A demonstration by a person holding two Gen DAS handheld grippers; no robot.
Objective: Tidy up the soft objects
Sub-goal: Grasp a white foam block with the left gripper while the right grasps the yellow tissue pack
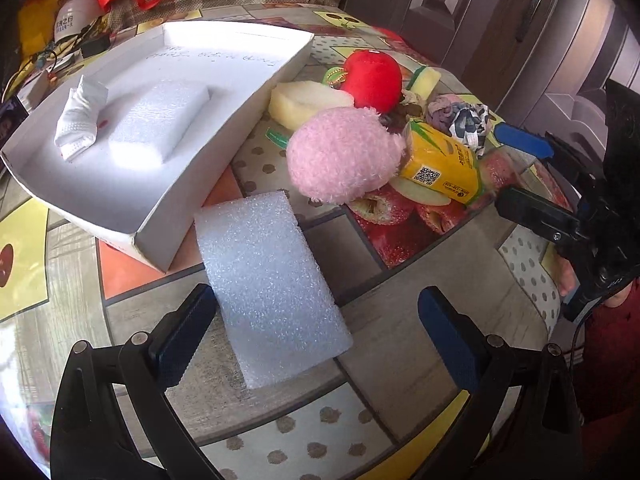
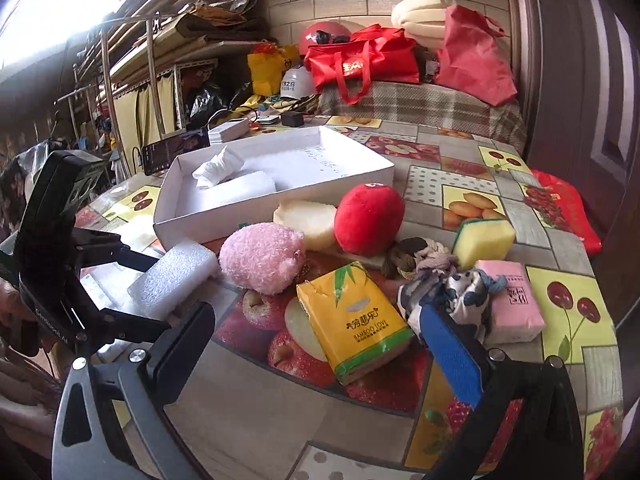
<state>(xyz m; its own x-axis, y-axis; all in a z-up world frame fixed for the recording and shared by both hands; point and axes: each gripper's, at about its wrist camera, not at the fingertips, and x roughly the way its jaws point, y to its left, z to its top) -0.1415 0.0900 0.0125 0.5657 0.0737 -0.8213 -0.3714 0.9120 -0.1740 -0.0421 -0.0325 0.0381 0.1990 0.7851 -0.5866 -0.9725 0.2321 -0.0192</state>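
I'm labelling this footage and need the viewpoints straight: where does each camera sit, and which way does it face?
Left wrist: on the left gripper, low over the table, facing the foam block and white box; its own open fingers show.
Right wrist: on the right gripper, facing the yellow tissue pack; its open fingers show.
Shared: foam block, box, pink plush, and each view shows the other gripper.

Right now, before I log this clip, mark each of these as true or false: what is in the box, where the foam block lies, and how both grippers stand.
1. The white box holds a foam block and a rolled white cloth. True.
2. The left gripper is shut on the foam block. False: its jaws stand open either side of the block on the table.
3. The pink plush lies inside the box. False: it sits outside, on the table.
4. The right gripper is open. True.
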